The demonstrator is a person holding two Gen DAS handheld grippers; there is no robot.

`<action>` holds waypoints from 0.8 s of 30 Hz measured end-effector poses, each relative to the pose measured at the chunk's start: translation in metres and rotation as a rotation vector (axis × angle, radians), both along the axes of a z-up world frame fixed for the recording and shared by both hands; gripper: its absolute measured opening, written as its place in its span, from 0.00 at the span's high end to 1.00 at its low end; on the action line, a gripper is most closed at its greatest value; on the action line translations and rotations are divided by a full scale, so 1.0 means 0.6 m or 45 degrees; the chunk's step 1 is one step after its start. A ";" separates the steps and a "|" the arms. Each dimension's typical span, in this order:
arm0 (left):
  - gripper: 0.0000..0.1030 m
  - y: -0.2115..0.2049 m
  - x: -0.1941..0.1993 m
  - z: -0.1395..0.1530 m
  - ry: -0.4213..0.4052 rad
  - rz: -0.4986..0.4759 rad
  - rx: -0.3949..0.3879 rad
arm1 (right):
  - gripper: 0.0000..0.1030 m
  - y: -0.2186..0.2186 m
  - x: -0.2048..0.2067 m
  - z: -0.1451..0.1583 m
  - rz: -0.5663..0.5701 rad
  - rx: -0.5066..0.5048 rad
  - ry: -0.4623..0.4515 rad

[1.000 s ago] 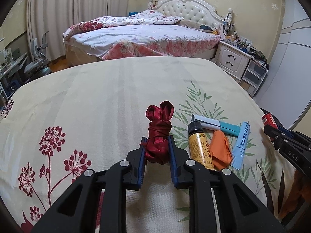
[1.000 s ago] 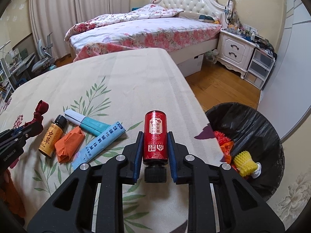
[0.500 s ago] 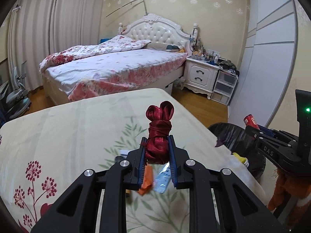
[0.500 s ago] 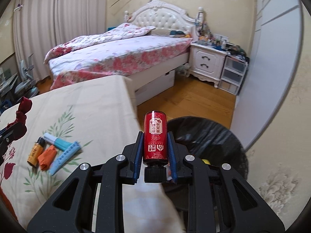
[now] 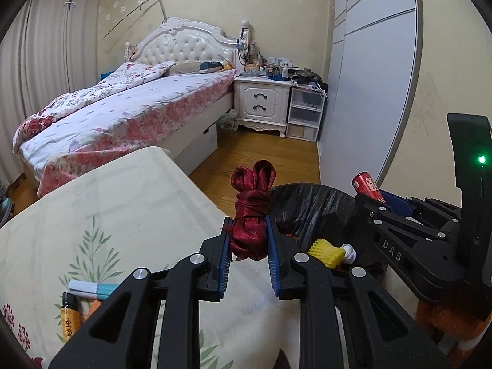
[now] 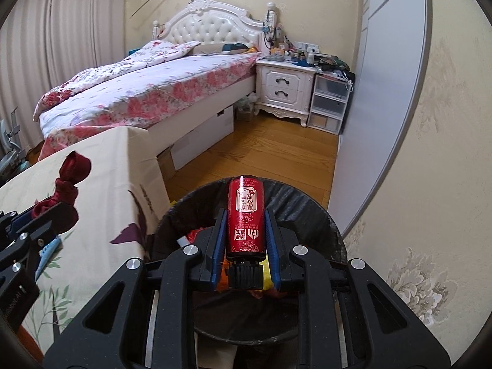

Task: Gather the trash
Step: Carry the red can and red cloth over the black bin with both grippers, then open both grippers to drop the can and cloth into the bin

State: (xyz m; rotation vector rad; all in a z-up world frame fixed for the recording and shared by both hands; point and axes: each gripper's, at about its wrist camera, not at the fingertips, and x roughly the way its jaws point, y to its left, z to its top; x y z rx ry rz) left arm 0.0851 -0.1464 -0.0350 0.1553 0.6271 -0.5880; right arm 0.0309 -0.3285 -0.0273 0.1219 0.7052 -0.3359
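Both grippers carry trash at the bin. Your right gripper (image 6: 246, 240) pinches a red bottle (image 6: 246, 218) between its blue pads, cap end back toward the camera, base pointing ahead. Directly below and ahead of these jaws opens the black-lined bin (image 6: 307, 212), so the bottle hangs over its mouth. Your left gripper (image 5: 248, 243) pinches a knotted bundle of dark red ribbon (image 5: 250, 215), whose loops stand up past the fingertips. Ahead and to the right of these jaws lies the same bin (image 5: 310, 203); under them is the near corner of the cloth-covered table (image 5: 123, 203), so the ribbon appears just short of the rim.

Done, as far as can be seen: the bin already holds a yellow ridged item (image 5: 326, 247) with a white end, plus some orange and red scraps half hidden behind the right jaws. Two further pieces are lifted and brought to the bin.

Left to do: neither held piece is released yet. On the table, behind and to the left of the left jaws, remain a small amber bottle (image 5: 69, 319), a white and teal tube (image 5: 92, 287) and an orange scrap beside them, mostly hidden by the gripper frame. Judged from this, the collection is roughly midway, with two drops pending and at least three pick-ups after that
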 end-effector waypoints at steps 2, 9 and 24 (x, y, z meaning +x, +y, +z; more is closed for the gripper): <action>0.79 -0.019 0.007 -0.005 0.002 -0.018 0.016 | 0.78 -0.007 0.003 -0.006 -0.018 -0.001 0.006; 0.79 -0.067 0.041 -0.021 0.028 -0.032 0.054 | 0.77 -0.033 0.011 -0.022 -0.070 0.010 0.015; 0.78 -0.124 0.069 -0.050 0.036 -0.057 0.134 | 0.77 -0.060 0.027 -0.047 -0.120 0.033 0.038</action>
